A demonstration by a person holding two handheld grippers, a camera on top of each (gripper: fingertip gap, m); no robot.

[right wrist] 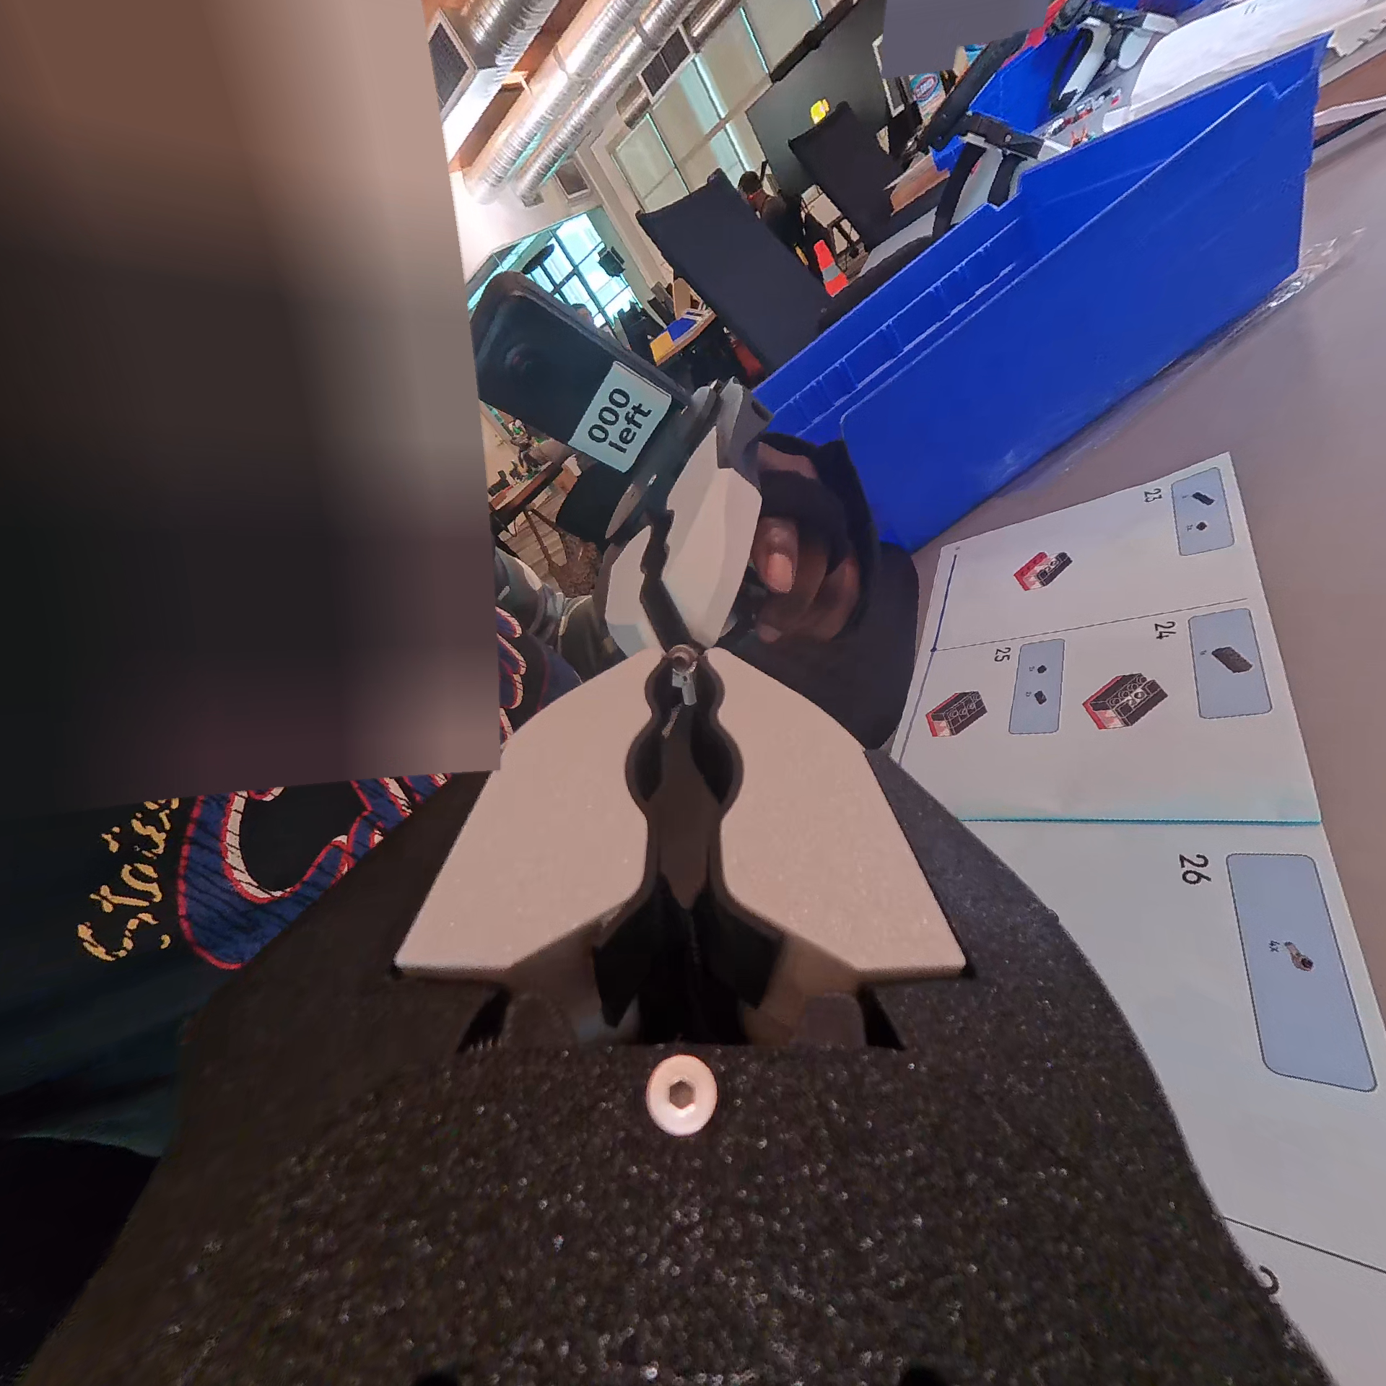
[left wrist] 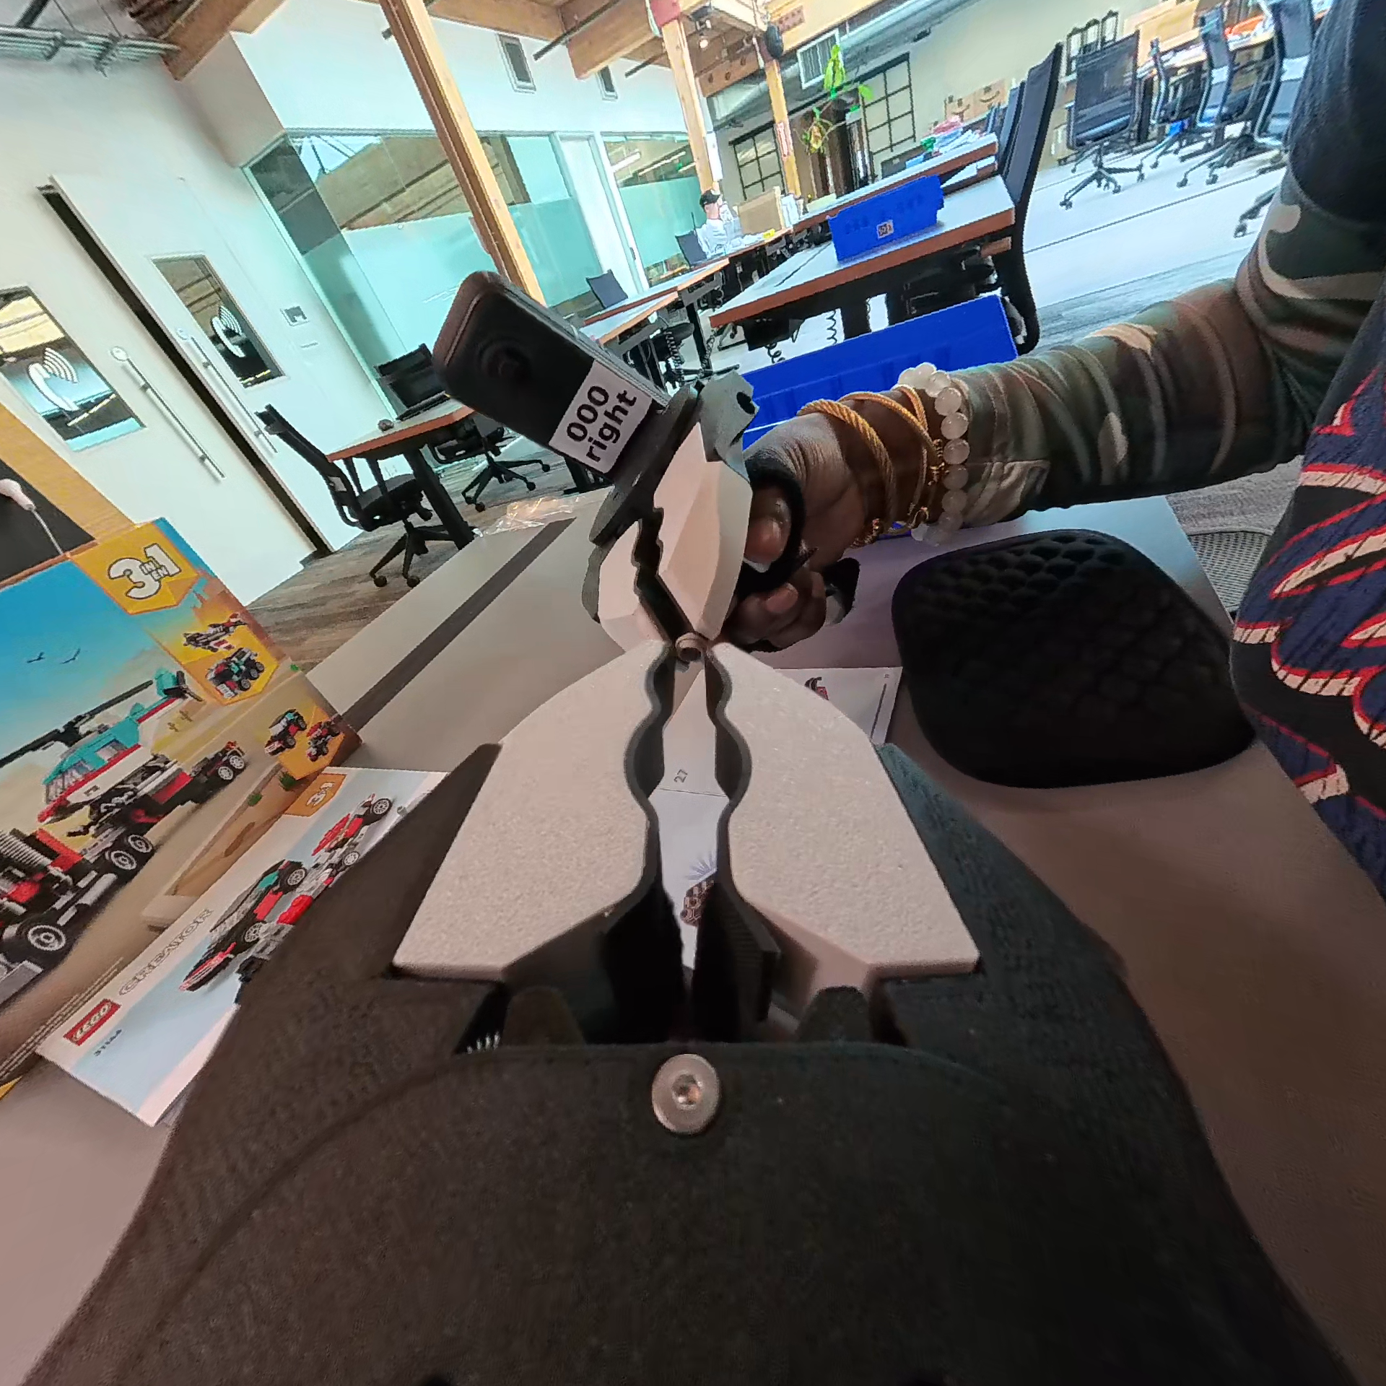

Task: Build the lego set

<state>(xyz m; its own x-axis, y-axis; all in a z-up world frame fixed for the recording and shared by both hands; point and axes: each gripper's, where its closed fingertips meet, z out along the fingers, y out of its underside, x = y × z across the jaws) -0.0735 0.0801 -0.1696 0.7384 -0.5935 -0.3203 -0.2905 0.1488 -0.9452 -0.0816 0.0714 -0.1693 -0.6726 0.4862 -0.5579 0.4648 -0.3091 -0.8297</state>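
Note:
My left gripper (left wrist: 688,658) and right gripper (right wrist: 682,666) meet tip to tip above the grey table (left wrist: 1125,1012). A small grey-tan pin piece (left wrist: 688,648) is pinched where the tips meet. In the right wrist view it (right wrist: 683,684) runs back between the right fingers. Both grippers look shut on it; I cannot tell whether it is one piece or two joined. The right gripper (left wrist: 679,630) comes down from above in the left wrist view. The left gripper (right wrist: 679,645) faces me in the right wrist view.
A Lego box (left wrist: 112,750) stands at the left with a closed booklet (left wrist: 225,937) in front. Open instruction pages (right wrist: 1125,675) lie under the grippers. A blue bin (right wrist: 1050,337) stands behind them. A black mesh pad (left wrist: 1065,660) lies at the right, near the person's torso. Both grippers' tips are close together, under 4 cm apart.

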